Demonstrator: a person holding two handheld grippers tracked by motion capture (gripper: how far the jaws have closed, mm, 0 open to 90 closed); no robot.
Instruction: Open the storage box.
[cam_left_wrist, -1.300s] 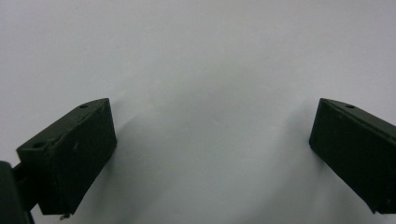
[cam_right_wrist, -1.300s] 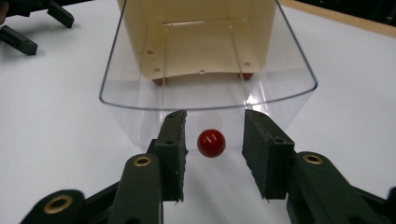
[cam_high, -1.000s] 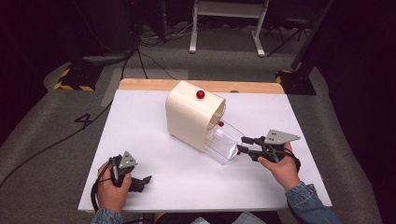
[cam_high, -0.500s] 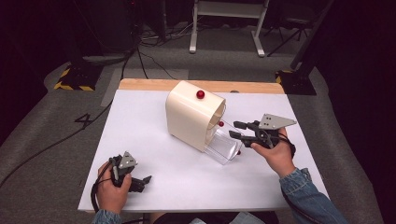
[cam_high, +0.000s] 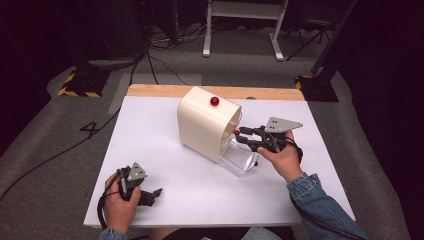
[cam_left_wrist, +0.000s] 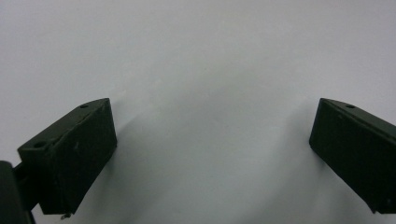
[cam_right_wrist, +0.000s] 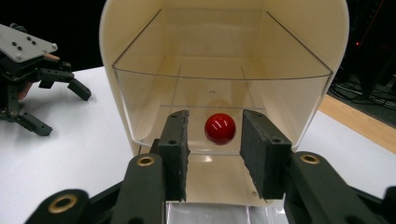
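At the centre of the high view, the cream plastic arch-shaped bread bin (cam_high: 207, 125) stands on the white worktop (cam_high: 160, 145) with its clear curved lid (cam_right_wrist: 219, 88) facing the right gripper (cam_right_wrist: 215, 140). Its jaws have just been closing and now flank the lid's small red ball knob (cam_right_wrist: 220, 128), gaps either side, apparently lining up a grip. At lower left, the left gripper (cam_high: 150, 196) rests wide open, holding nothing.
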